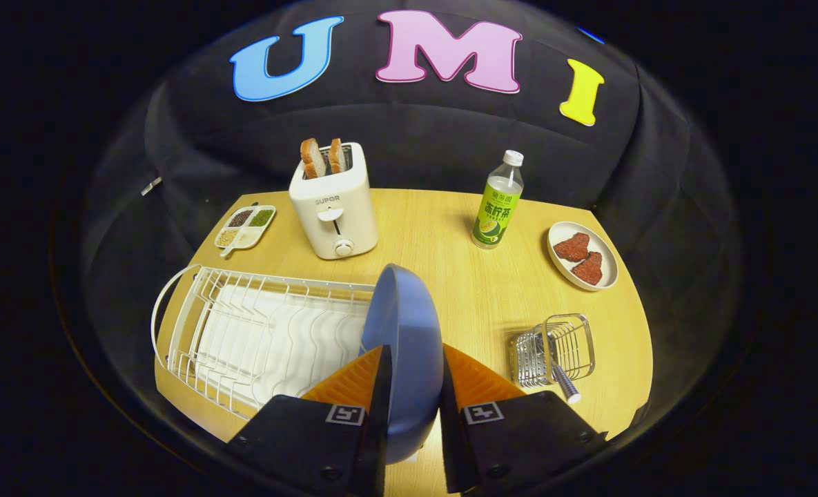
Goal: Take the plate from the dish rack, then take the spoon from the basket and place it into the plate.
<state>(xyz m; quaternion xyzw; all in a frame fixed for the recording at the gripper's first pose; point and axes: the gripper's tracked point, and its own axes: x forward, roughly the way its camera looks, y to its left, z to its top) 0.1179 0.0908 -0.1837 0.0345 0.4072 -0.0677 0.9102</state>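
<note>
Clamped on the blue plate (403,324), both fingers of the gripper (412,386) pressing its two faces, jaws parted only by the plate's thickness. Held on edge, upright, above the wooden table (450,228), the rim rising ahead of the fingertips at 12 o'clock.

Just at 9 o'clock of the plate, the white wire dish rack (257,331) on its white drip tray, slots bare. At 3 o'clock of the fingers, a small metal basket (553,352) with the spoon (559,369) standing in it, handle leaning out toward the near table edge.

Farther out at 11 o'clock, a white toaster (333,207) with two bread slices (322,157) raised from its slots; beside it, toward 10 o'clock, a small divided dish (245,226) of grains. At 1 o'clock, a green-labelled bottle (498,200) standing upright. At 2 o'clock, near the far right table edge, an oval dish (583,255) carrying two reddish pieces of food.
</note>
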